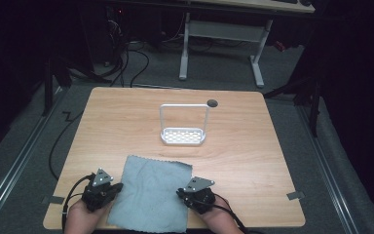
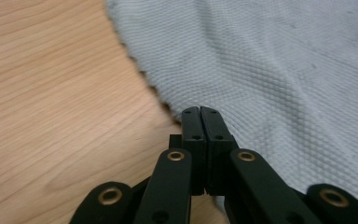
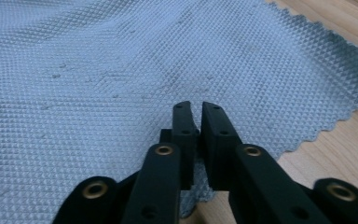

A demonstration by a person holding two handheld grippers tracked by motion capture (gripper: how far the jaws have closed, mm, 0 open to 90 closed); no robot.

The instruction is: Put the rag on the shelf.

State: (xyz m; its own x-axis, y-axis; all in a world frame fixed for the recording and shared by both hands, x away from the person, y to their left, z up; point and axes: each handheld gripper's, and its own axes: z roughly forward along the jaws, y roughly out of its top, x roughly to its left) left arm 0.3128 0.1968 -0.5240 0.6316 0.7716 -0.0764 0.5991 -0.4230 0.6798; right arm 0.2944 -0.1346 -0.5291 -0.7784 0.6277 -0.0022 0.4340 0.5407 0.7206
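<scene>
A grey-blue waffle-weave cloth (image 1: 148, 192) lies flat at the table's near edge, between my two grippers. My left gripper (image 1: 117, 187) rests at the cloth's left edge. In the left gripper view its jaws (image 2: 200, 113) are pressed together where the cloth's (image 2: 284, 70) scalloped edge meets the wood, and I see no cloth between them. My right gripper (image 1: 180, 193) sits on the cloth's right edge. In the right gripper view its jaws (image 3: 195, 108) stand almost together over the cloth (image 3: 121, 70), with a small bunch of fabric pinched low between them.
A white wire rack (image 1: 183, 137) with a tall handle stands at the middle of the wooden table (image 1: 248, 146). A small black round spot (image 1: 212, 103) lies behind it to the right. Desk legs and cables are on the floor beyond the far edge.
</scene>
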